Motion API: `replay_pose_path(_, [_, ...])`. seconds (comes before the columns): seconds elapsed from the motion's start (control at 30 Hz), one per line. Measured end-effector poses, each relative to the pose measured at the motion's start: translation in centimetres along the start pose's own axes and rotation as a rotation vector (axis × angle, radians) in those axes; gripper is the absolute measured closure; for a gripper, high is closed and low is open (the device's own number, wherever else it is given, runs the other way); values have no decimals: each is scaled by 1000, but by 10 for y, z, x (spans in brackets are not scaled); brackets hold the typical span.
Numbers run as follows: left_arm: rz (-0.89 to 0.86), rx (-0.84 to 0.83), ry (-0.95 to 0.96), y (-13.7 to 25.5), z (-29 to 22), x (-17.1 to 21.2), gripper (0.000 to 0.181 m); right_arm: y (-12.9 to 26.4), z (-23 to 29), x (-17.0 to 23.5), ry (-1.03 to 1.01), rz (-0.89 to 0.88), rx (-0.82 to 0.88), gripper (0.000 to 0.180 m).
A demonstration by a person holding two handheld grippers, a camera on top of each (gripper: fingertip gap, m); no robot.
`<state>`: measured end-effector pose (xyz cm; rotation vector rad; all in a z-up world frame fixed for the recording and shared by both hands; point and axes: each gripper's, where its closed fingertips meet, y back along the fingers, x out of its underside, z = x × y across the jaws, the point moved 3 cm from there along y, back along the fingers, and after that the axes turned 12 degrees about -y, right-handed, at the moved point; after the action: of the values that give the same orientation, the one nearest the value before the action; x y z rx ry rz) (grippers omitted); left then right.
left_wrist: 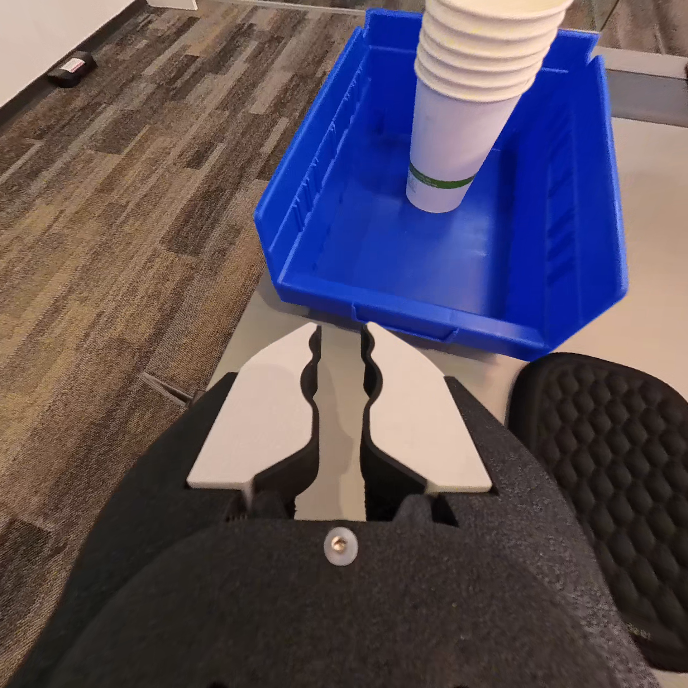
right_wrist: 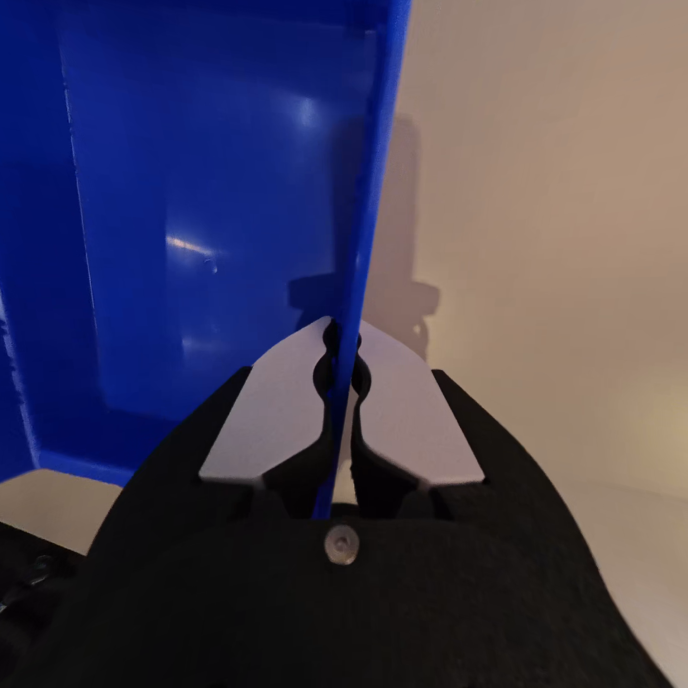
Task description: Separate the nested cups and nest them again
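Left gripper [left_wrist: 338,331]: nearest the lens, jaws slightly apart, nothing between them, poised over the worktop [left_wrist: 651,208] just short of the blue bin [left_wrist: 465,320]. Black mesh pad [left_wrist: 603,465] just beside it on the right.

Right gripper [right_wrist: 344,327]: clamped on the side wall of the bin, one finger inside, one outside.

Stack of nested cups [left_wrist: 473,85]: upright in the far half of the bin, base on the bin floor, top cut off by the frame edge. About 7 rolled rims visible above the outermost cup; exact count not determinable.

Handling, as judged:
- Paper, very light, thin-walled; easily crushed or ovalled under a hard squeeze.
- Smooth, tapered sides; likely to slip downward out of a loose grip.
- Nested cups prone to stick together; best separated by holding the lower body with 1 gripper and pulling at a rim with the other.
- Rolled rim is the stiffest hold point.

Markings: green band with small print near the base of the outermost cup, too small to read. No brand identifiable.
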<state>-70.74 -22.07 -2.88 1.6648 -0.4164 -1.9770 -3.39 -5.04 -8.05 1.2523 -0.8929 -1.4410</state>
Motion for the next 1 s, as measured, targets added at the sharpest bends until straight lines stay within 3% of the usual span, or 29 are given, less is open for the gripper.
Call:
replay_pose_path(0.17, [-22, 71, 38, 9, -13, 0, 165, 13, -63, 2, -28, 2, 16, 175])
replay_pose_path(0.67, [-34, -39, 25, 34, -23, -21, 166, 67, -281, 47, -255, -9, 73, 175])
replay_pose_path(1.0, [-14, -53, -16, 37, -55, -32, 166, 83, -354, 55, -279, 7, 100, 175])
